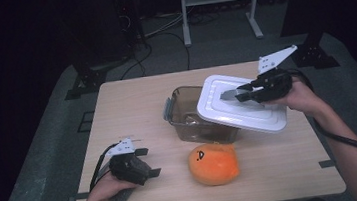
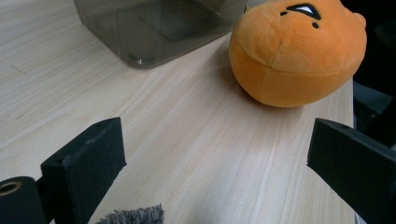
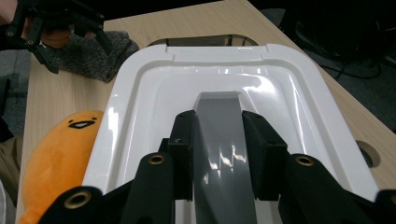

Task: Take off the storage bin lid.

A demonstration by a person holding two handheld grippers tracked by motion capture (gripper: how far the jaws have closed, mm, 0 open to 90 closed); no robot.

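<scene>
Dark room, pale wooden table (image 1: 131, 100) in the middle. So the white lid (image 1: 240, 105) was up off the table, tilted over the clear container (image 1: 188, 117), with the right gripper (image 1: 240, 94) pinching its grey centre handle (image 3: 219, 140). Looked light and rigid to me, but glossy plastic, so probably slippery, and that handle seemed the sensible place to grab. An orange plush (image 1: 213, 163) sat just in front of the box. Over at the near edge, the left gripper (image 1: 147, 161) hung spread wide, holding nothing.
</scene>
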